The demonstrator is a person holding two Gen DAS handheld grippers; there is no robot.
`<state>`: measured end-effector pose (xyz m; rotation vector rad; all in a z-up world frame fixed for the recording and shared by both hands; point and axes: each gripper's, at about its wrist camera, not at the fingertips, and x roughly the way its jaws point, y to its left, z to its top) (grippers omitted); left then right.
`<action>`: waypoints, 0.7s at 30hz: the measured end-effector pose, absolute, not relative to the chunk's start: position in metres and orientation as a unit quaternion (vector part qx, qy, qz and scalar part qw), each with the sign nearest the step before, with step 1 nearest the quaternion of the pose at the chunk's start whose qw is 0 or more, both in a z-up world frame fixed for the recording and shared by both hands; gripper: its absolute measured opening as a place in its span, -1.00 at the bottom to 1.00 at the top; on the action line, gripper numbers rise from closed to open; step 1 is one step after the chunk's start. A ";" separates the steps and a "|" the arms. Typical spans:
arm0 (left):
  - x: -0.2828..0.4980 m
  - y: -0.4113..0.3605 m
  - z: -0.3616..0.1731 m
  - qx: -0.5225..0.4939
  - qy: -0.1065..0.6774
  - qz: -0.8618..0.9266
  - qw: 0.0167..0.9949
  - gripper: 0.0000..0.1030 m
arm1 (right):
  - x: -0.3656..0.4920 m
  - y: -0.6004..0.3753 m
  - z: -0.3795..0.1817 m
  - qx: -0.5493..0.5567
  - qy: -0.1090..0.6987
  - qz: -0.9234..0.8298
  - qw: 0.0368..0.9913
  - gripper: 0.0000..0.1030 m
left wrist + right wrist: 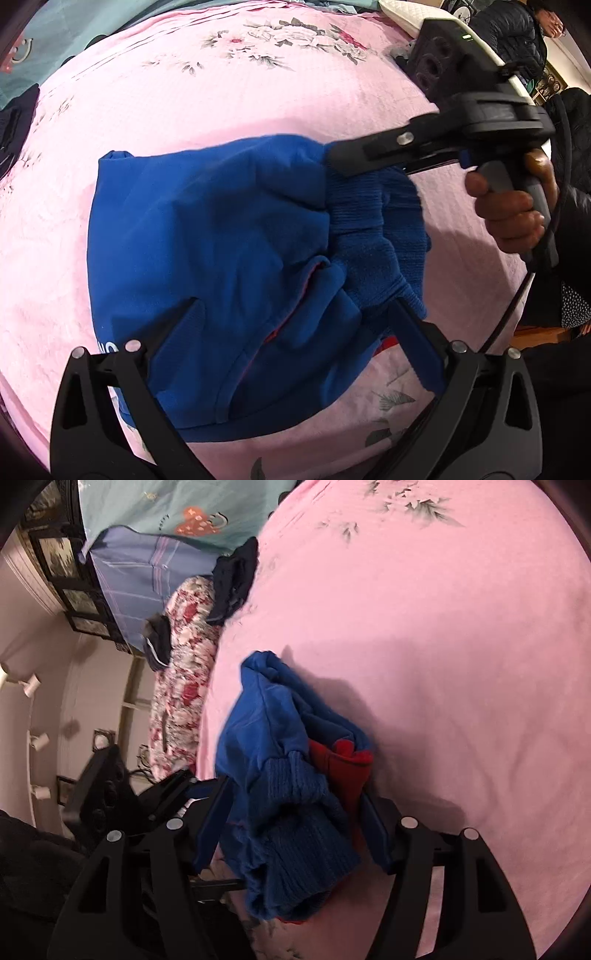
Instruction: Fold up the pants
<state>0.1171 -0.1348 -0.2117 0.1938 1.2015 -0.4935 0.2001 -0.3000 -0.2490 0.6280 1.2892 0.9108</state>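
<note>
A folded pair of blue fleece pants (pixel 221 236) with ribbed knit cuffs and red lining lies on the pink floral bedspread (pixel 221 96), near its front edge. The left gripper (pixel 291 317) points steeply down over the pants, its jaws wide apart with the blue cloth between them; whether the pads press on it cannot be told. To the right, the right gripper (pixel 291 827), held by a hand (pixel 513 218), has its jaws clamped on the bunched ribbed cuffs (pixel 303 812). A dark garment (pixel 236 579) lies at the bedspread's far edge.
</note>
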 end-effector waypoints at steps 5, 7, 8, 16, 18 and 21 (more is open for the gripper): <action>0.120 -0.137 -0.214 0.088 0.559 -0.220 0.795 0.96 | 0.202 -0.292 -0.253 0.284 0.570 0.404 0.657 0.28; 0.119 -0.138 -0.214 0.091 0.558 -0.219 0.796 0.96 | 0.198 -0.284 -0.255 0.300 0.565 0.429 0.638 0.29; 0.119 -0.138 -0.214 0.090 0.557 -0.220 0.796 0.96 | 0.199 -0.283 -0.257 0.307 0.562 0.431 0.636 0.22; 0.116 -0.133 -0.203 0.083 0.551 -0.216 0.802 0.95 | 0.200 -0.273 -0.257 0.282 0.589 0.370 0.660 0.01; 0.112 -0.113 -0.182 0.071 0.529 -0.197 0.823 0.94 | 0.200 -0.281 -0.260 0.292 0.599 0.347 0.659 -0.20; 0.111 -0.075 -0.171 0.047 0.527 -0.161 0.833 0.94 | 0.194 -0.281 -0.257 0.291 0.597 0.324 0.674 -0.25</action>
